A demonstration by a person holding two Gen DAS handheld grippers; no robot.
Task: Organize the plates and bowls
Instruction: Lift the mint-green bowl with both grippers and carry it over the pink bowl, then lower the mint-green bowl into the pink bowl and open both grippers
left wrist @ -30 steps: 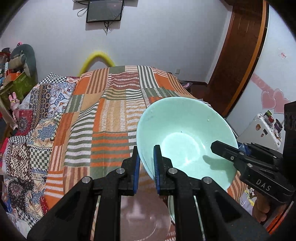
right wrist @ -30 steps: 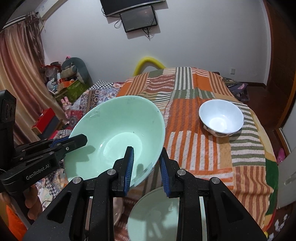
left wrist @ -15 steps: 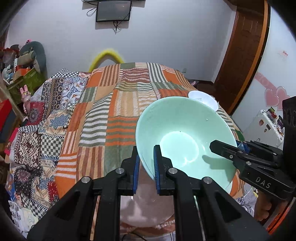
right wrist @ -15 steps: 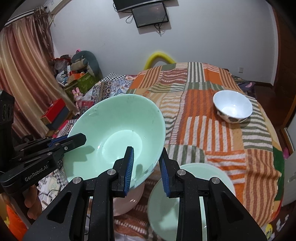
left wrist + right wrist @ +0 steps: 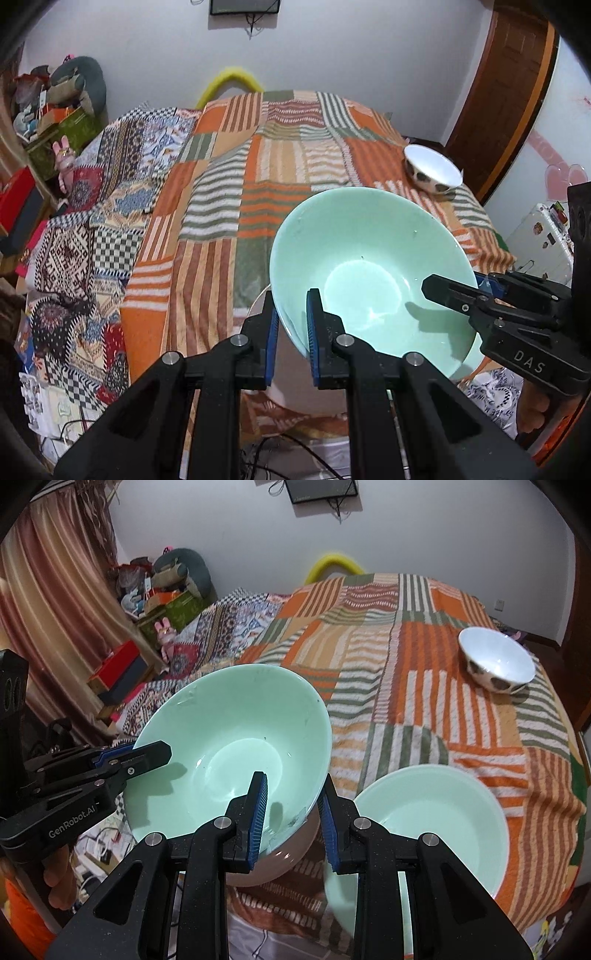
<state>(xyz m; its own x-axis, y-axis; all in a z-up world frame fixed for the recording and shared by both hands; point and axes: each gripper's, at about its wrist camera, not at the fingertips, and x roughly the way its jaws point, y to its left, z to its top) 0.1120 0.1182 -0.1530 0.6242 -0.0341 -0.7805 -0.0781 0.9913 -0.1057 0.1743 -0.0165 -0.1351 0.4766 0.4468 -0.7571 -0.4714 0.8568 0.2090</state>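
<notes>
A large mint-green bowl (image 5: 369, 254) (image 5: 229, 716) hangs tilted above the near edge of the patchwork bedspread, gripped from both sides. My left gripper (image 5: 293, 306) is shut on its near-left rim and shows at the left of the right wrist view (image 5: 155, 755). My right gripper (image 5: 292, 781) is shut on the opposite rim and appears at the right of the left wrist view (image 5: 443, 288). Right under the bowl sits a pink bowl (image 5: 280, 864) (image 5: 291, 384). A second green dish (image 5: 424, 819) lies beside it. A white bowl with dark spots (image 5: 496, 661) (image 5: 432, 171) stands farther back.
The striped patchwork bedspread (image 5: 258, 184) covers a wide surface that falls away at its near edge. Boxes, toys and a curtain (image 5: 55, 609) crowd the left side of the room. A wooden door (image 5: 509, 92) stands at the right. Cables lie on the floor below.
Both grippers have drawn back toward the near edge and sunk, carrying the green bowl. The pink bowl, the second green dish and the white bowl now show more fully.
</notes>
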